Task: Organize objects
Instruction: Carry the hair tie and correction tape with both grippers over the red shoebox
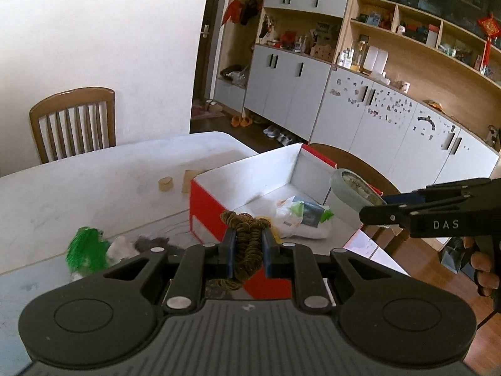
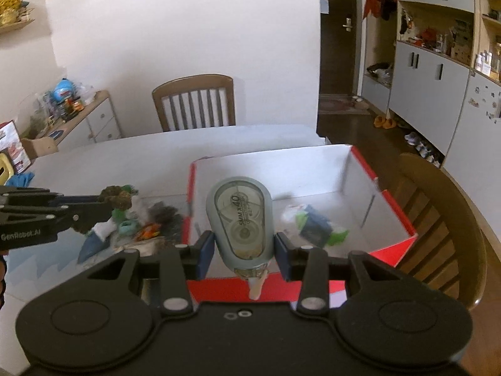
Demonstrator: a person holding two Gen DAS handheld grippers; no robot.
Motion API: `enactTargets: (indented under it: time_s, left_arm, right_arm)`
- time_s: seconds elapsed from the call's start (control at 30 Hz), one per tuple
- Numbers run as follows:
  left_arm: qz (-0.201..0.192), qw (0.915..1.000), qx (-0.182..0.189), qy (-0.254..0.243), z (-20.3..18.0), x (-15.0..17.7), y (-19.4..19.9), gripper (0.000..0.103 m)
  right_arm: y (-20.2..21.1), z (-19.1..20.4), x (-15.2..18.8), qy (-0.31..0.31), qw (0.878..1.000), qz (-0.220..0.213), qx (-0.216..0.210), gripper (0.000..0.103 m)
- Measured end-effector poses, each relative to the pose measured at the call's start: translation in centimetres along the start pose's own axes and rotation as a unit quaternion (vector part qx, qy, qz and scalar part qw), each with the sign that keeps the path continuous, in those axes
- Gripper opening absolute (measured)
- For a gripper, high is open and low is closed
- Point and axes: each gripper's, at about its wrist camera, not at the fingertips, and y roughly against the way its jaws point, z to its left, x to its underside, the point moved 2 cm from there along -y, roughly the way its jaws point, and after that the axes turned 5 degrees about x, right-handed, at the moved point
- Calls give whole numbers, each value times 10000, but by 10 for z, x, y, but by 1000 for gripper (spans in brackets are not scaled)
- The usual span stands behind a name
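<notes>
My left gripper (image 1: 247,242) is shut on a brown-olive bundle of thin bands (image 1: 245,219), held above the near left corner of a red box with a white inside (image 1: 244,175). My right gripper (image 2: 244,246) is shut on a grey-green correction tape dispenser (image 2: 239,213), held upright over the box's (image 2: 281,169) near edge. In the left wrist view, the right gripper (image 1: 369,213) and the dispenser (image 1: 353,188) come in from the right. In the right wrist view, the left gripper (image 2: 103,206) and its bundle (image 2: 119,199) are at the left. A white and green packet (image 2: 313,222) lies in the box.
A pile of small items (image 2: 150,228) lies on the white table left of the box, among them a green tuft (image 1: 84,244). Two small wooden pieces (image 1: 166,184) sit beyond the box. One wooden chair (image 1: 75,122) stands behind the table, another (image 2: 438,206) at its right.
</notes>
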Motion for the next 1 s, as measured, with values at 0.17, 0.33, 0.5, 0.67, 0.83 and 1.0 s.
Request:
enactTargets:
  time_s: [0.17,0.33,0.5,0.67,0.83,1.0]
  left_arm:
    - [49,10000,-6,-32,-17,-10,-19,17]
    - [123,9999,-38,-68,-32,-17,-41,17]
    - [264,9996,-60,-125,-45,-26,-69,17]
    - [507,9985,-50,-179,-58,-29,-100,17]
    - [817,9965,-75,-139,-64,-28,-132,17]
    - [1129,9934,-127,-125,-69,-27,-161,17]
  right_arm:
    - [-6,-23,-7,41,10000,-47,45,40]
    - [-16,-47,-15,20,10000,-74,42,40]
    - [-29,-64,-22,78,10000,-49,26,40]
    - [-48,-79,-28,75,9999,81,-13,40]
    - [-72,-89,-33,159,9995,260,-31,40]
    - [-96,-95,-36,261,9989,395,-37,40]
